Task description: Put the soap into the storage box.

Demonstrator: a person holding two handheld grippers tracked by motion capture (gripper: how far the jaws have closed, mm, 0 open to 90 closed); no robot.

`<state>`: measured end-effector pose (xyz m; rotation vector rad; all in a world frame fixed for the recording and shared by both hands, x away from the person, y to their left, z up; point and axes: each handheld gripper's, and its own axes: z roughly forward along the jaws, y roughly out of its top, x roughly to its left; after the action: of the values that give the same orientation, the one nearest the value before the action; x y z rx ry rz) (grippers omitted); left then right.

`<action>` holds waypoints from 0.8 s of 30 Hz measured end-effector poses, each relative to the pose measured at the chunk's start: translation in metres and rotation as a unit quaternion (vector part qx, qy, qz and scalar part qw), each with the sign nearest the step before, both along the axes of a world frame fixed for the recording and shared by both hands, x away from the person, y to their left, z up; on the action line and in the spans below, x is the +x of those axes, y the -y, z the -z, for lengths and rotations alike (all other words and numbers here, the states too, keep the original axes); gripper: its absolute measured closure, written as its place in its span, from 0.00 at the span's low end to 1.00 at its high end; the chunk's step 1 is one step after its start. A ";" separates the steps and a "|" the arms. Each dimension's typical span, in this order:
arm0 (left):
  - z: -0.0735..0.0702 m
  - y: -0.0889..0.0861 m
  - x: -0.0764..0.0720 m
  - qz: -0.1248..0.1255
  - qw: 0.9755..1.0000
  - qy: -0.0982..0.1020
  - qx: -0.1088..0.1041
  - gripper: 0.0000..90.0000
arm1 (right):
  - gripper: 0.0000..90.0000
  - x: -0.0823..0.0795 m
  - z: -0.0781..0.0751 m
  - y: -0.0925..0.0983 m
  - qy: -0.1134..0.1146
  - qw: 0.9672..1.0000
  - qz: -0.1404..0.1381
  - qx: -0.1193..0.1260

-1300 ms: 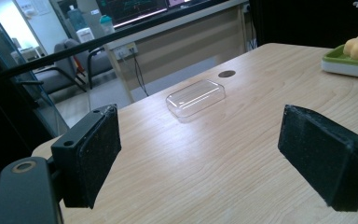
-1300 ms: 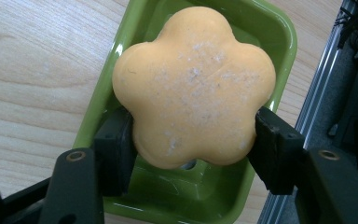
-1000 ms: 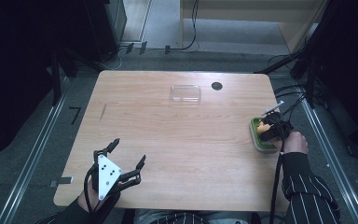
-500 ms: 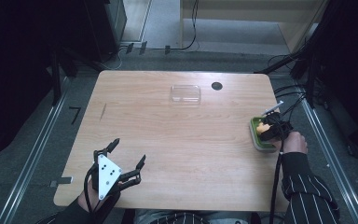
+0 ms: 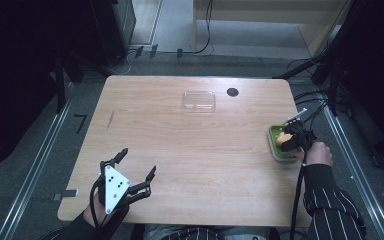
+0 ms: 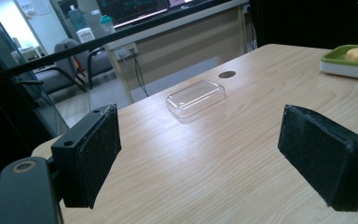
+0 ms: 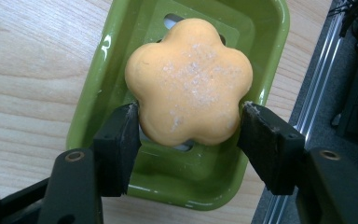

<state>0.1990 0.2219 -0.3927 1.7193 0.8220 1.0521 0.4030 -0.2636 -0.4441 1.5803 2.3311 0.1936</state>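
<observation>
The right gripper has its rough black pads pressed against both sides of a matte orange, flower-shaped soap dusted with pale grains, which sits in a glossy green rectangular dish with slotted holes at the right edge of the wooden table. The left gripper, at the near left corner, holds its flat, grainy pads wide apart over bare light wood grain. Farther back lie a clear rounded plastic lid and a dark round hole.
</observation>
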 end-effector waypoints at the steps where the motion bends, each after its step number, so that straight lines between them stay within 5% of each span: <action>1: 0.000 0.000 0.000 0.001 1.000 0.000 0.001 0.15 | 0.43 -0.001 -0.001 0.000 0.003 1.000 0.000 0.002; 13: 0.000 -0.002 -0.001 -0.001 1.000 0.000 -0.002 0.15 | 0.25 -0.015 -0.015 -0.010 0.001 1.000 -0.011 0.019; 24: 0.000 -0.002 -0.001 -0.001 1.000 0.000 -0.003 0.15 | 0.14 -0.037 -0.022 -0.034 -0.005 0.997 -0.066 0.026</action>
<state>0.1978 0.2235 -0.3929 1.7135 0.8263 1.0504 0.3661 -0.2297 -0.4225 1.4540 2.4587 0.2810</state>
